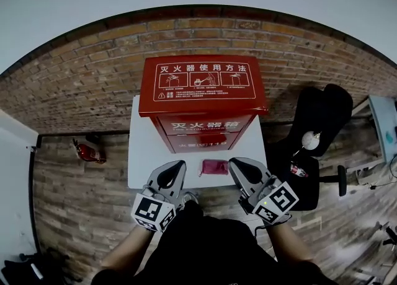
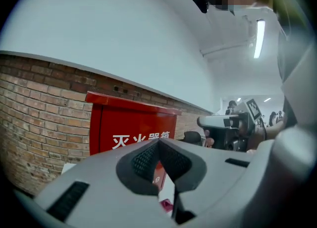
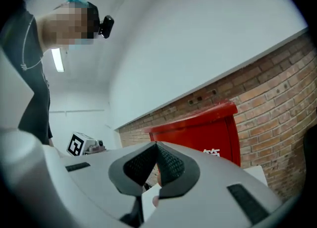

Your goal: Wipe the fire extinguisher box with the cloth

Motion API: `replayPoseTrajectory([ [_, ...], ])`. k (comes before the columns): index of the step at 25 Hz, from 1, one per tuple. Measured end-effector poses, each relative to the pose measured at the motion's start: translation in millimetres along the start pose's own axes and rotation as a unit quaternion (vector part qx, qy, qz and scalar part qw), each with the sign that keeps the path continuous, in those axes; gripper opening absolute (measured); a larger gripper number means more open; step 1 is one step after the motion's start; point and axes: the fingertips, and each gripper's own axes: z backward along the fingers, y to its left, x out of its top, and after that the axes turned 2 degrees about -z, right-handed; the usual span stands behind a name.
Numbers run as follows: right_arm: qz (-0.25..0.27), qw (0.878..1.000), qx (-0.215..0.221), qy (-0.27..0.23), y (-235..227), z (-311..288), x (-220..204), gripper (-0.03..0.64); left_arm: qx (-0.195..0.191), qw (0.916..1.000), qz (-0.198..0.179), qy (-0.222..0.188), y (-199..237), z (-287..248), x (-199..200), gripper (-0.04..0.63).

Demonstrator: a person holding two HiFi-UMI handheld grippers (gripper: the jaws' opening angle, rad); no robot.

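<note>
The cloth [image 1: 214, 166] lies free at the fire extinguisher box's [image 1: 203, 101] six o'clock, within easy reach. Flanking it, the left gripper [image 1: 179, 165] and right gripper [image 1: 234, 163] hover, jaws pressed together, empty.

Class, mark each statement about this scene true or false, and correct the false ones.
1. The cloth lies on the white table in front of the red box. True.
2. The left gripper holds the cloth. False: its jaws are shut on nothing, and the cloth lies loose on the table.
3. The red box stands in front of a brick wall. True.
4. The right gripper has its jaws wide open. False: they are shut, with nothing between them.
5. The black chair stands left of the table. False: in the head view it stands to the table's right.
</note>
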Motion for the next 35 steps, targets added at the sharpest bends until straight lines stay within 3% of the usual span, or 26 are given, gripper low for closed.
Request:
replayPoseTrajectory([
  [5, 0.049, 0.999, 0.005, -0.005, 24.1, 54.4, 3.0, 0.020, 0.013, 0.9996, 0.013, -0.023, -51.7, 17.6, -1.2, 0.012],
  [12, 0.041, 0.999, 0.011, -0.005, 46.5, 131.2, -5.0, 0.020, 0.034, 0.9985, 0.016, -0.039, -137.6, 62.9, -16.8, 0.012],
  [18, 0.039, 0.999, 0.024, 0.007, 77.1, 166.0, -20.1, 0.020, 0.050, 0.9975, 0.003, -0.051, -185.4, 105.4, -19.8, 0.012],
  [25, 0.014, 0.999, 0.022, 0.039, 117.4, 202.1, -51.3, 0.020, 0.067, 0.9962, -0.013, -0.055, -213.1, 156.6, -21.8, 0.012],
  [35, -0.033, 0.997, -0.046, 0.059, 147.9, 209.3, -82.6, 0.020, 0.037, 0.9980, -0.014, -0.050, -216.9, 198.7, -22.7, 0.012],
])
